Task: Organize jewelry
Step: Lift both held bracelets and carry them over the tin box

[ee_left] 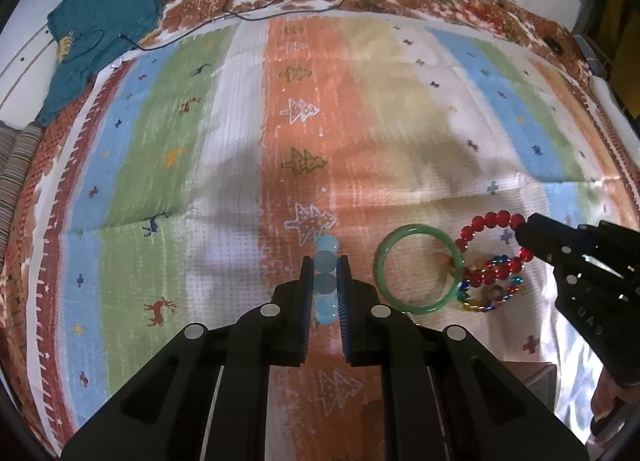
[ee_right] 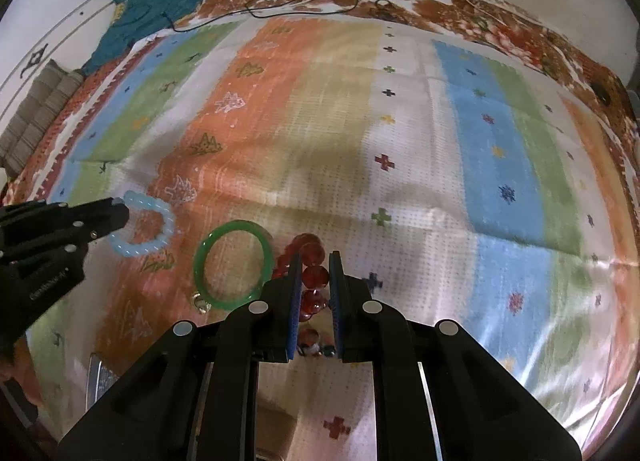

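My left gripper (ee_left: 325,263) is shut on a pale blue bead bracelet (ee_left: 326,283), which hangs between the pads above the striped cloth (ee_left: 224,165). In the right wrist view the same bracelet (ee_right: 166,221) dangles from the left gripper (ee_right: 122,209). A red bead bracelet (ee_right: 315,276) is pinched in my shut right gripper (ee_right: 315,259). From the left wrist view its red loop (ee_left: 486,219) hangs off the right gripper (ee_left: 522,227). Flat on the cloth between both grippers lies a green bangle (ee_left: 378,265) (ee_right: 200,265). A multicoloured bead bracelet (ee_left: 486,297) (ee_right: 312,347) rests beside it, under the red loop.
A teal garment (ee_left: 100,21) lies at the far left corner, with black and white cables (ee_left: 280,1) along the far edge. A striped cushion (ee_left: 20,165) sits at the left. A small silver ring (ee_right: 202,305) lies by the bangle.
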### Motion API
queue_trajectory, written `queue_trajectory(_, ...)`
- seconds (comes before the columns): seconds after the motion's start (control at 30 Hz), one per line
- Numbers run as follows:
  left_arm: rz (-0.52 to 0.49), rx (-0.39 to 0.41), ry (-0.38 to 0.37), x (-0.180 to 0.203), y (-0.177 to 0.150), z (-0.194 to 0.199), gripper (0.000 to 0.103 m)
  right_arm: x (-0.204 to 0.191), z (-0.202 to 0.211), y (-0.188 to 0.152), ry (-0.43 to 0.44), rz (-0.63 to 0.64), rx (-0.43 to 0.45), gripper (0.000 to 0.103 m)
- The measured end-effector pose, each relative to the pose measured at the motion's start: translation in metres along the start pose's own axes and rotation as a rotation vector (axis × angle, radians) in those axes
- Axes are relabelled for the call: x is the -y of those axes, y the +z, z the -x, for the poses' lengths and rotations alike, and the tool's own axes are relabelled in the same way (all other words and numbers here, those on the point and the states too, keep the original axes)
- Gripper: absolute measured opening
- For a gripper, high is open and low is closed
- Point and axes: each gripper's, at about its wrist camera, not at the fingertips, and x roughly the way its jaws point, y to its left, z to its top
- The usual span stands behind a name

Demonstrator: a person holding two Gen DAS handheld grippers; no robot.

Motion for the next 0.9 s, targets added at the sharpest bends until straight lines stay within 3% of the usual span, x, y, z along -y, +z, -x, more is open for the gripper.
queue_trajectory(0.47,-0.001,0.042,-0.035,0.01,-0.006,0.027,0.011,-0.004,0.023,-0.008,-0.021,-0.003,0.029,0.014)
queue_trajectory(0.9,-0.032,0.161,-0.052,0.023,-0.016,0.072,0.011,0.005,0.068,-0.02,0.0,-0.04,0.155,0.014)
